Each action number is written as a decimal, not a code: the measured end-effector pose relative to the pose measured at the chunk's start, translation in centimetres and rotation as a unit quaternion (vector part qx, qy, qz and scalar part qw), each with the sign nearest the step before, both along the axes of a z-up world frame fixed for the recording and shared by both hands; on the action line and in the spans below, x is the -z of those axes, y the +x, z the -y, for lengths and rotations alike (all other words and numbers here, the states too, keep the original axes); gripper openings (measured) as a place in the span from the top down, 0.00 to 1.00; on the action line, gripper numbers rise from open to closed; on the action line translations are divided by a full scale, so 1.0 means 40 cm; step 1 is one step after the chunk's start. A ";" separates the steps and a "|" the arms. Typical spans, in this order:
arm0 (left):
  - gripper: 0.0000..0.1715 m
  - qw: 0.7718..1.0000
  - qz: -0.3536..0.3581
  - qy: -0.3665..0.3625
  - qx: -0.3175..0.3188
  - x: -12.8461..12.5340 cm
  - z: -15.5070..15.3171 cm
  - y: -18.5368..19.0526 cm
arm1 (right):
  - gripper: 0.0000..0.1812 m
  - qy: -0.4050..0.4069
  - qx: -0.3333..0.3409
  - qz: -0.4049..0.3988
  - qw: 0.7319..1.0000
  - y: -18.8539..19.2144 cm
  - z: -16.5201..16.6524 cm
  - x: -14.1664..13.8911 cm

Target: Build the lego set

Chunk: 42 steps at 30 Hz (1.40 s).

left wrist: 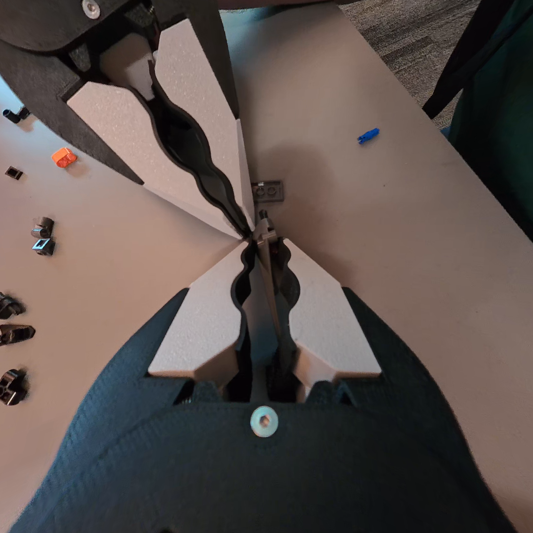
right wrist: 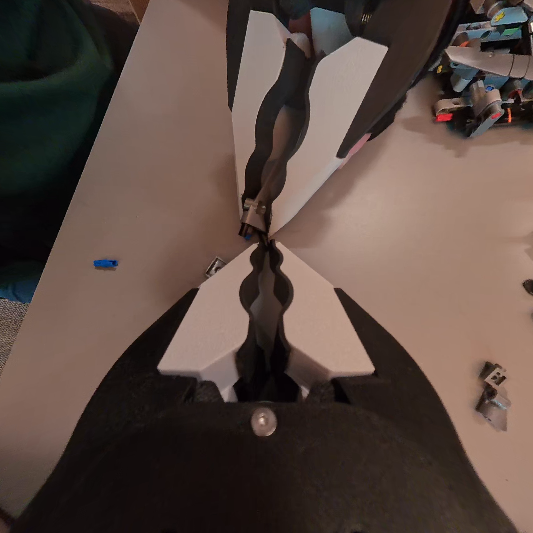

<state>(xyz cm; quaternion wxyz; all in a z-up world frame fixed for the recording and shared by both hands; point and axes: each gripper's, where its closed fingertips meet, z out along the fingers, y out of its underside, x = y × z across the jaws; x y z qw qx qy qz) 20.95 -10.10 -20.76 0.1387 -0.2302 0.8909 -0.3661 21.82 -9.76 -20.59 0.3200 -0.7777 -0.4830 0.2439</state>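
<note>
In the left wrist view, the left gripper point(left wrist: 264, 245) is hovering over a pale, matte table point(left wrist: 360, 259), its tongs clamped on a slim grey lego piece point(left wrist: 266, 230) that is sticking out past the tips. The right gripper point(left wrist: 245, 230) is reaching in from the upper left, its tongs drawn together and its tips meeting that piece. A dark grey plate point(left wrist: 268, 191) is lying on the table just beyond the tips. A blue pin point(left wrist: 368, 135) is sitting well apart near the far right edge, where grey carpet point(left wrist: 403, 37) and a dark green seat point(left wrist: 504, 129) are showing. An orange brick point(left wrist: 64, 157) and a row of small black parts point(left wrist: 43, 236) are lining the left side.

In the right wrist view, the right gripper point(right wrist: 266, 245) is pointing across the same table point(right wrist: 403, 230), tongs pressed together; whether they are pinching anything at the tip cannot be told. The left gripper point(right wrist: 256, 222) is coming down from above, holding the grey lego piece point(right wrist: 253, 216), a black stub at its lower end. The blue pin point(right wrist: 105, 263) is lying left, near the edge beside the green seat point(right wrist: 43, 115). A partly built grey-and-blue model point(right wrist: 484, 86) is standing at the upper right, and loose grey parts point(right wrist: 493, 395) are resting at the right.
</note>
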 end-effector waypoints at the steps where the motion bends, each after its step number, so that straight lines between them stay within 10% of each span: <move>1: 0.92 1.000 0.000 0.000 -0.003 0.000 -0.001 0.000 | 0.99 0.001 0.002 0.001 1.000 0.001 0.000 0.000; 42: 0.92 0.973 0.011 0.034 -0.226 0.001 -0.010 0.013 | 0.99 0.016 0.054 0.011 0.998 0.002 -0.006 0.002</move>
